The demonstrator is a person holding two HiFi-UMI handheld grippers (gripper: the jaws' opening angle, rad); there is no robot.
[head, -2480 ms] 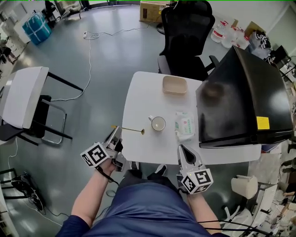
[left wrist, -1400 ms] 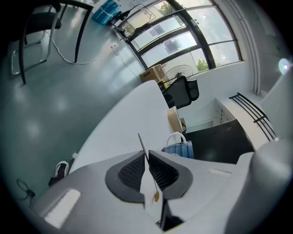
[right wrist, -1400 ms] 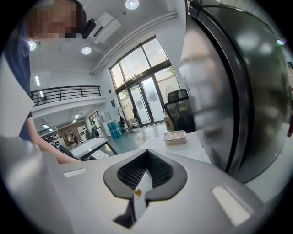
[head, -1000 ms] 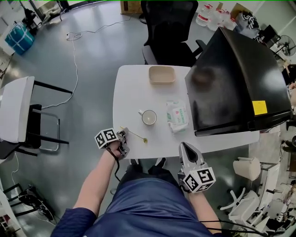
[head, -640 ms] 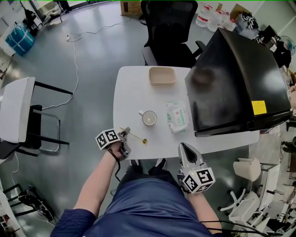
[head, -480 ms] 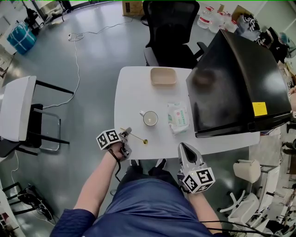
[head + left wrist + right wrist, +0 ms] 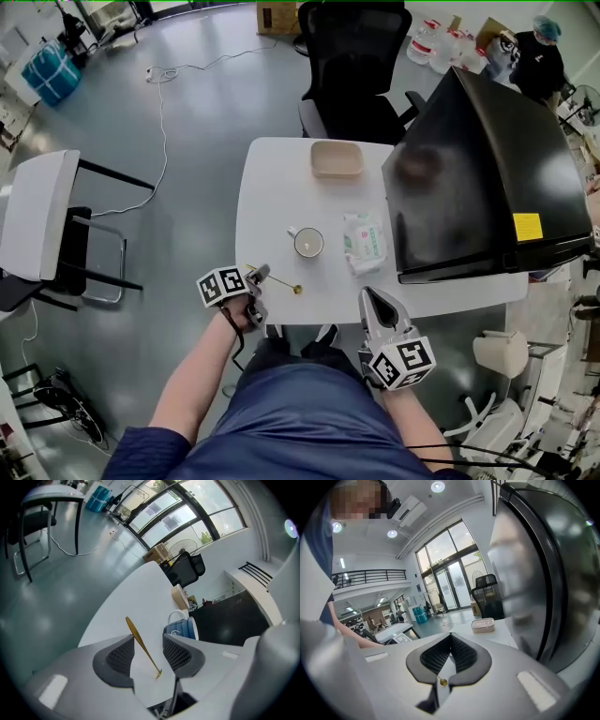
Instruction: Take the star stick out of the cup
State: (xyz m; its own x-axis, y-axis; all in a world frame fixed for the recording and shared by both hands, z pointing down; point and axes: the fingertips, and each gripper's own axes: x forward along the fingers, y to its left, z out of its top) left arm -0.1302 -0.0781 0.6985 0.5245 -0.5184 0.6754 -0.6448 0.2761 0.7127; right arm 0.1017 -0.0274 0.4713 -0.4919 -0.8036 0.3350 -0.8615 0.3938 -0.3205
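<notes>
The star stick (image 7: 275, 278) is out of the cup (image 7: 308, 243) and lies flat on the white counter (image 7: 272, 197), close to its near-left corner and apart from the cup, which stands a little farther in and to the right. The left tongs (image 7: 260, 273) sit at that same corner over the stick's outer end. Their jaws have just been opening, and in the left gripper view the thin gold stick runs through the gap between the two ribbed pads without either pad pressing on it, so it is released. The right tongs (image 7: 372, 302) are off the near edge of the counter, clenched pad to pad with nothing between them. The cup is upright, its handle turned toward the left edge, and its pale inside shows from above. A packet of wipes (image 7: 365, 242) lies just beside the cup on its right. A shallow tan dish (image 7: 337, 159) sits at the far edge with only its plain bottom showing. A large black box (image 7: 487, 178) covers the counter's right side.
</notes>
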